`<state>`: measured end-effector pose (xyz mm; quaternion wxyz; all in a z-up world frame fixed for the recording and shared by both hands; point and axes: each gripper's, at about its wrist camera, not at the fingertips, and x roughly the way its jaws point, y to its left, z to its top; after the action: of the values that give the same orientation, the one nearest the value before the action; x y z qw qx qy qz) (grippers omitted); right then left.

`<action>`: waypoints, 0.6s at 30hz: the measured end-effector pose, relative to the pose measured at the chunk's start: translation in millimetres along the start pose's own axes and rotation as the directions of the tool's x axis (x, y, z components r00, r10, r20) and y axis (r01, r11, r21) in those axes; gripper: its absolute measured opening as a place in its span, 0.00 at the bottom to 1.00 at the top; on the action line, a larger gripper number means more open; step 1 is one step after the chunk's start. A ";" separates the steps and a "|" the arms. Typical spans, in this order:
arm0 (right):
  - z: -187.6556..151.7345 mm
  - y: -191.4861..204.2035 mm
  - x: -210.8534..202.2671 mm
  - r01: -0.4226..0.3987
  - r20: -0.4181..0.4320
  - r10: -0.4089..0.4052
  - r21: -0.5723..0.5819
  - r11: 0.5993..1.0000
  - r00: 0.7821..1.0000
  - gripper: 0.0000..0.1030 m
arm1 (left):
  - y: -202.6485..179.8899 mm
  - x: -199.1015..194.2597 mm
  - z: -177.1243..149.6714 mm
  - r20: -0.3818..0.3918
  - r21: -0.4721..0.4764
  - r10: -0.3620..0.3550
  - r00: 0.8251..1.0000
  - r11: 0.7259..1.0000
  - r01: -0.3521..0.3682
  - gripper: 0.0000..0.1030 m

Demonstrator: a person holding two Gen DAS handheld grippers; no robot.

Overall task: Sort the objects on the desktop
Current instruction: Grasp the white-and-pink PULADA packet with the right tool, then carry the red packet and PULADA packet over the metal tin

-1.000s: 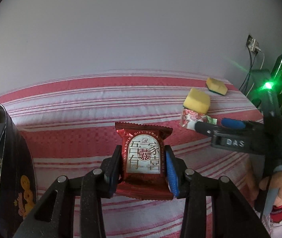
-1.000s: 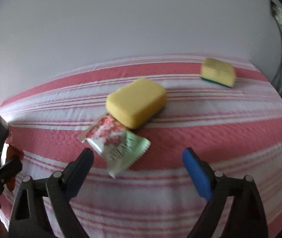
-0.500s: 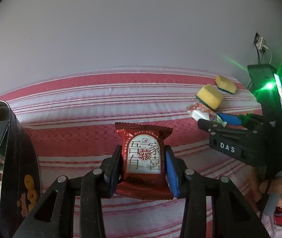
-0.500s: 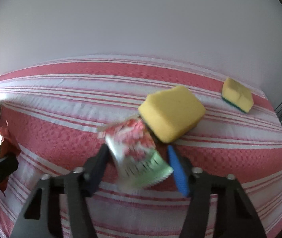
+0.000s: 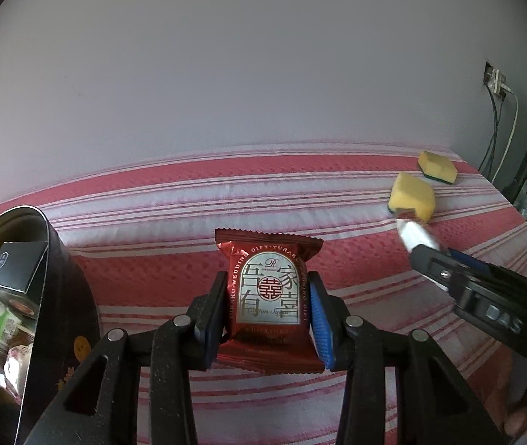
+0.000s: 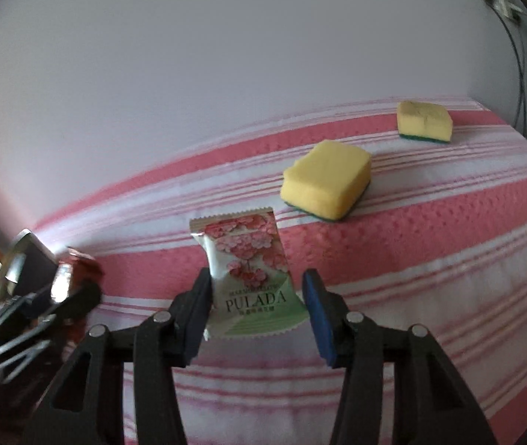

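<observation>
My left gripper (image 5: 268, 315) is shut on a red snack packet (image 5: 269, 298) with gold and white lettering and holds it upright above the striped cloth. My right gripper (image 6: 258, 306) is shut on a white and green packet with pink blossoms (image 6: 250, 272), lifted off the cloth; it also shows in the left wrist view (image 5: 417, 235). A dark tin (image 5: 53, 289) at the far left holds several packets and a black box. In the right wrist view the left gripper (image 6: 74, 289) shows blurred at the left.
Two yellow sponges with green undersides lie on the red and white striped cloth (image 6: 449, 222): a nearer one (image 6: 326, 180) and a farther one (image 6: 425, 122) near the wall. A wall socket with cables (image 5: 497, 85) and dark equipment stand at the right.
My right gripper closed on the blossom packet beside the nearer sponge and lifted it off the cloth. My left gripper kept hold of the red packet and turned slightly left toward the tin.
</observation>
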<state>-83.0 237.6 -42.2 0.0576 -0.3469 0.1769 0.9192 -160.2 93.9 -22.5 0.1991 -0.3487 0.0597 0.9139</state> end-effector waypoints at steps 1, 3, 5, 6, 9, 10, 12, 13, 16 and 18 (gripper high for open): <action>-2.1 2.7 -5.1 0.000 0.021 0.000 0.001 1.000 1.000 0.48 | 0.1 0.3 -0.2 0.001 -0.001 0.005 1.000 1.000 -0.005 0.42; -7.3 8.0 -11.6 0.000 0.051 0.000 -0.003 1.000 0.999 0.48 | -0.4 1.4 -1.2 0.004 0.001 0.019 1.000 1.000 -0.019 0.42; -11.2 13.5 -15.4 -0.002 0.074 0.003 -0.016 1.000 0.997 0.48 | -1.6 2.1 -2.4 0.005 0.004 0.028 1.000 1.000 -0.028 0.42; -12.1 15.2 -18.4 0.003 0.092 -0.001 -0.026 1.000 0.996 0.48 | -2.1 2.5 -3.0 0.007 0.005 0.032 0.999 0.999 -0.032 0.42; -16.7 23.4 -34.3 0.036 0.171 -0.026 -0.057 0.998 0.985 0.48 | -3.7 4.1 -4.4 0.008 0.011 0.043 0.999 0.999 -0.043 0.42; -18.0 26.6 -38.6 0.052 0.192 -0.038 -0.068 0.996 0.981 0.48 | -4.4 4.6 -4.9 0.009 0.012 0.046 0.999 0.999 -0.046 0.42; -20.6 32.1 -44.2 0.079 0.220 -0.058 -0.090 0.993 0.974 0.48 | -5.0 4.7 -5.5 0.008 0.014 0.044 0.999 0.999 -0.044 0.42; -22.1 33.3 -45.9 0.085 0.228 -0.062 -0.094 0.992 0.972 0.48 | -5.0 3.9 -5.4 0.013 0.012 0.043 0.999 0.999 -0.044 0.42; -27.7 38.1 -51.8 0.079 0.229 -0.055 -0.098 0.992 0.972 0.48 | -4.4 1.6 -6.1 0.024 0.002 0.046 0.999 0.999 -0.046 0.42; -30.0 38.2 -54.2 0.071 0.230 -0.047 -0.095 0.993 0.972 0.48 | -4.0 0.8 -7.8 0.021 -0.003 0.041 0.999 0.999 -0.041 0.42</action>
<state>-32.4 192.1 -16.6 0.0869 -0.2471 0.1115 0.9586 -154.3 95.9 -28.8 0.1805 -0.3382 0.0634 0.9214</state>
